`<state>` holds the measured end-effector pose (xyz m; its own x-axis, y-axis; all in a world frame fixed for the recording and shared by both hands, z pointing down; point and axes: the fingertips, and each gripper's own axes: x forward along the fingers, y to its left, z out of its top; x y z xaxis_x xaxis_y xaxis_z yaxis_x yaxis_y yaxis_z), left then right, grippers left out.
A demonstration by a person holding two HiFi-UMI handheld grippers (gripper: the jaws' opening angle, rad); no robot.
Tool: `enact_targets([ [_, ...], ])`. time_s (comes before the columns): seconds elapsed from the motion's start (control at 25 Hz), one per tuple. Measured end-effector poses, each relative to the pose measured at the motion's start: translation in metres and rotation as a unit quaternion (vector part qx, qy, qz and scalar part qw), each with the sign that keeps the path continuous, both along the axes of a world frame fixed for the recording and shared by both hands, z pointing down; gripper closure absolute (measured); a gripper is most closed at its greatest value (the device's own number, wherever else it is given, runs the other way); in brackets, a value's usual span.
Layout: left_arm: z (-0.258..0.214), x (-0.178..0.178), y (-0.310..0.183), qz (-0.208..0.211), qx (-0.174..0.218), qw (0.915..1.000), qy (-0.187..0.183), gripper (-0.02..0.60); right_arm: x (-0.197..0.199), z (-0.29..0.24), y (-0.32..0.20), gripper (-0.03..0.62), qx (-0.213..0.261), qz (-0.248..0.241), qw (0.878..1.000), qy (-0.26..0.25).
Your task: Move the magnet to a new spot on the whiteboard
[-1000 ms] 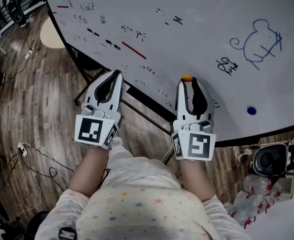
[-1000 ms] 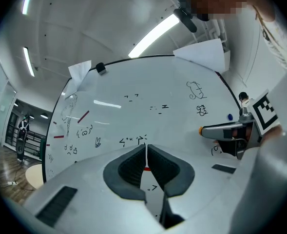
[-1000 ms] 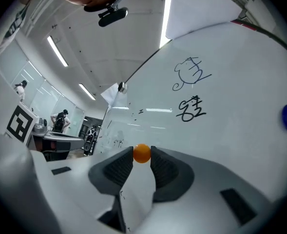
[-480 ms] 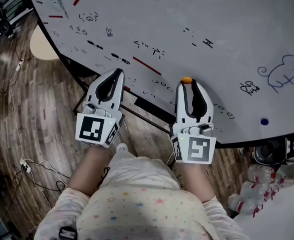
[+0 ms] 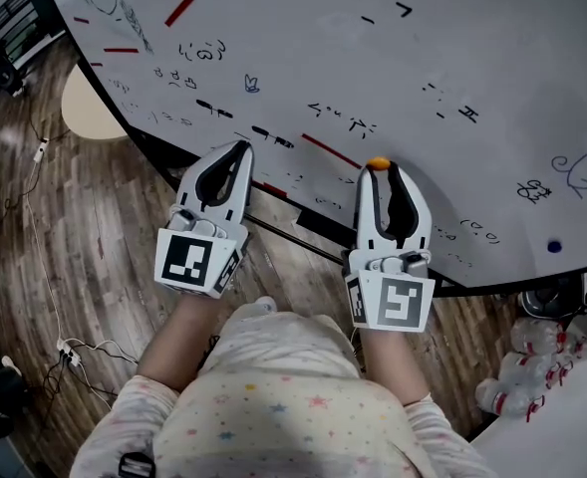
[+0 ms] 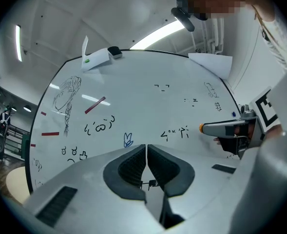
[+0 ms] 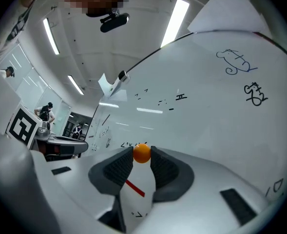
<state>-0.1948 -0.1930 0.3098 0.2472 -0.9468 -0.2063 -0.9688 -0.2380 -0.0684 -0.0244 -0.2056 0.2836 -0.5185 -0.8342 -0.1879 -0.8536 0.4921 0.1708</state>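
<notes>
The left gripper (image 5: 237, 148) is at the whiteboard's (image 5: 423, 68) lower edge, jaws pressed together on nothing. The right gripper (image 5: 379, 172) stays clamped on the orange magnet (image 7: 142, 153) (round, equally wide every way) near the board's face. The blue dot (image 5: 554, 248) has slid rightward since a second ago.

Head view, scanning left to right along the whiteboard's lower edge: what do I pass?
Cream round surface → left gripper, shut and empty → orange magnet, gripped by the right gripper → small blue dot on the whiteboard.
</notes>
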Motion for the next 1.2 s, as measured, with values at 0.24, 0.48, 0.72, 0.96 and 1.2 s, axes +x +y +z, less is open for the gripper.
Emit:
enact_targets([
  [0.24, 0.007, -0.014, -0.001, 0.002, -0.006, 1.0, 0.003, 0.56, -0.017, 0.006, 0.002, 0.482, -0.005, 0.0, 1.0, -0.001],
  [0.48, 0.008, -0.007, -0.001, 0.001, -0.01, 0.9999, 0.004, 0.56, -0.016, 0.007, -0.001, 0.482, -0.008, -0.01, 1.0, -0.002],
  [0.72, -0.001, 0.005, -0.012, -0.006, -0.008, 0.9999, 0.002, 0.56, -0.008, 0.0, -0.009, 0.482, -0.005, -0.021, 1.0, -0.007],
  [0.96, -0.011, 0.012, -0.022, -0.02, 0.0, 0.9998, 0.0, 0.56, -0.004, -0.007, -0.012, 0.482, 0.0, -0.041, 0.999, -0.015],
  [1.2, -0.012, 0.017, -0.036, -0.006, 0.008, 0.9999, -0.005, 0.56, -0.008, -0.007, -0.011, 0.482, 0.007, -0.034, 0.999, -0.016],
])
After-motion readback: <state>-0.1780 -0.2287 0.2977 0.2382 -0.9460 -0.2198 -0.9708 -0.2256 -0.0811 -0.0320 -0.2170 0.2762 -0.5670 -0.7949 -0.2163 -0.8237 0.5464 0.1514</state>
